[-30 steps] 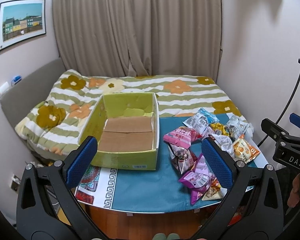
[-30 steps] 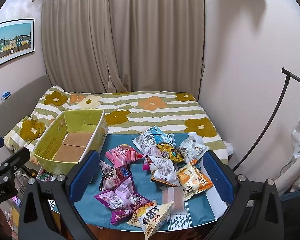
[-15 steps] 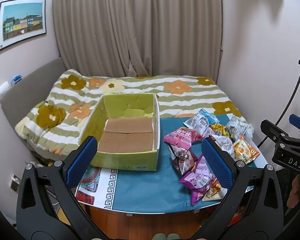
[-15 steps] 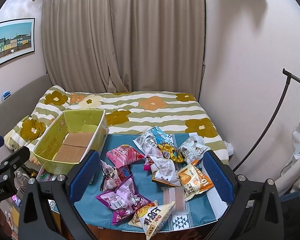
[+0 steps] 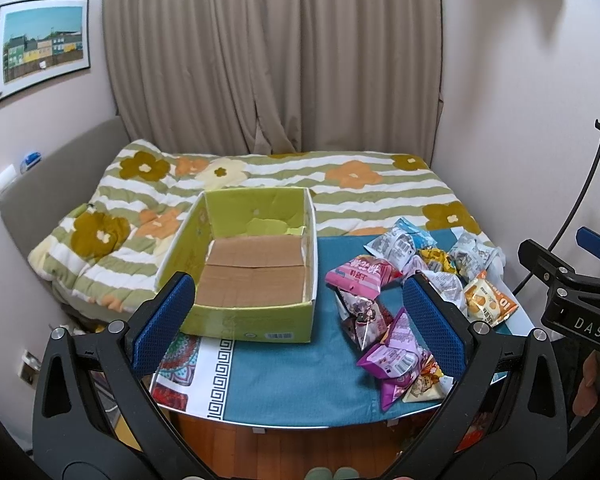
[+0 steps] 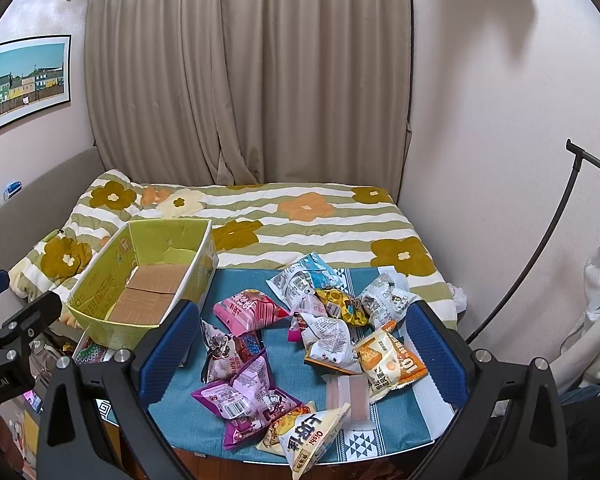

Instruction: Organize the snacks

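Blue padded fingers frame both views, and each hand-held gripper is spread wide with nothing between its pads: the left hand-held gripper [image 5: 300, 320] hangs over the near edge of the teal-clothed surface [image 5: 284, 376], the right hand-held gripper [image 6: 300, 344] over the snack pile. Nearest the right camera lies a cream and yellow crisp packet with bold dark lettering [image 6: 308, 436], its corner past the surface's front edge. Just behind it, touching, sits a purple foil snack bag [image 6: 246, 400], and beside that a flat translucent pink wrapper [image 6: 350, 394] lies on the cloth. Further in, an orange and white biscuit packet [image 6: 388, 360] leans against a crumpled white wrapper [image 6: 330, 338], with a dark cartoon-printed bag [image 6: 228, 346] on the left of the heap. Behind those, a pink striped packet [image 6: 248, 310], a yellow and black bag [image 6: 342, 304], a blue and white pouch [image 6: 306, 278] and a silver-grey pouch [image 6: 386, 298] crowd together, all touching. To the left, well apart from the heap, an open yellow-green cardboard box with a bare brown floor [image 5: 256, 268] stands upright on the surface, nothing inside. Beyond it all stretches a bed with a green-striped flower quilt [image 5: 340, 188], then beige curtains [image 5: 276, 60], and a framed picture of coloured houses [image 5: 40, 44] on the left wall.
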The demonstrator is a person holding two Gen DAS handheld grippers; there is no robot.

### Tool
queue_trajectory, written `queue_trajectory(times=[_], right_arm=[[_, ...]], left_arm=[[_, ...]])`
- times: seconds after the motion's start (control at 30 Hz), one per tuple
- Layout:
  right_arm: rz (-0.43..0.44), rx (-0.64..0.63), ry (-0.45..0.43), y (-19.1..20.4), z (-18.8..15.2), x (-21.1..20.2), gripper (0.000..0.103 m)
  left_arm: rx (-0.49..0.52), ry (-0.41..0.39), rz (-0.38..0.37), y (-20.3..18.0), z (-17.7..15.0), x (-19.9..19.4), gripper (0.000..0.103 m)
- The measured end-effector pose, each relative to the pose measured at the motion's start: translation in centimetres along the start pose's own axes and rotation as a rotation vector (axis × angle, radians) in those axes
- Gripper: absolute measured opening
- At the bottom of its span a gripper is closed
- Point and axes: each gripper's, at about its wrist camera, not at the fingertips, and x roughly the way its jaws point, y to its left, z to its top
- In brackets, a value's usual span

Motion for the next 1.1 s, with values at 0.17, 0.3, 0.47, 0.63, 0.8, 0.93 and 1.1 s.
queue_trajectory(times=[0.17, 0.3, 0.47, 0.63, 0.8, 0.93, 1.1], right_arm=[[0.001, 0.000, 0.002, 0.0, 0.0, 0.0, 0.103], [0.001, 0.000, 0.001, 0.0, 0.0, 0.0, 0.103], [0.000, -0.001, 0.002, 0.0, 0.1, 0.0, 0.103], [0.000, -0.002, 0.003, 0.0, 0.1, 0.0, 0.103], [0.000, -0.002, 0.003, -0.1, 0.1, -0.1, 0.103], [0.000, -0.002, 0.004, -0.1, 0.2, -0.1, 0.103], [0.008, 0.005, 0.006, -0.1, -0.6, 0.6, 0.103]], left_arm=[[0.006, -0.003, -0.001, -0.2, 0.0, 0.0, 0.103], [0.005, -0.003, -0.001, -0.2, -0.1, -0.1, 0.103], [0.005, -0.004, -0.002, -0.2, -0.1, -0.1, 0.103], [0.005, -0.003, -0.004, -0.2, 0.0, 0.0, 0.103], [0.005, -0.003, -0.003, -0.3, -0.1, 0.0, 0.103], [0.010, 0.009, -0.015, -0.4, -0.1, 0.4, 0.103], [0.025, 0.058, -0.045, 0.0, -0.2, 1.9, 0.103]])
